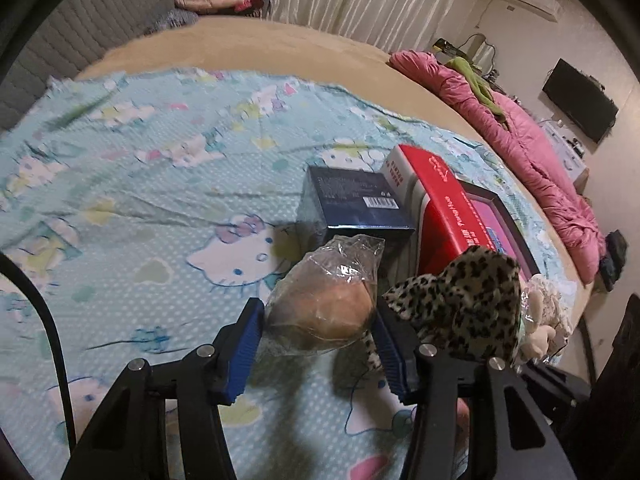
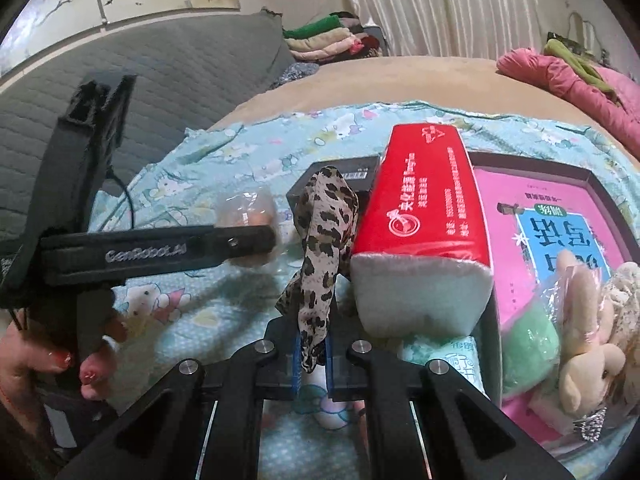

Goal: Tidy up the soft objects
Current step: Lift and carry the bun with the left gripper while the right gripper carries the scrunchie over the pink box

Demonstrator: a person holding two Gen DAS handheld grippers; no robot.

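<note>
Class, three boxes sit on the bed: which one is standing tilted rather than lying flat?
The red box: it leans propped up between the dark blue box and the flat black-rimmed box with the pink cover.

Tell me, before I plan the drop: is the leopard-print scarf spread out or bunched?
Bunched. The leopard-print scarf hangs crumpled from the shut right gripper, clear of the bedsheet.

Both wrist cams close, angled down across the bed (image 1: pixel 120 200) — shared: red tissue pack (image 1: pixel 440 208), leopard cloth (image 2: pixel 324 232), wrapped bun (image 1: pixel 324 312).
</note>
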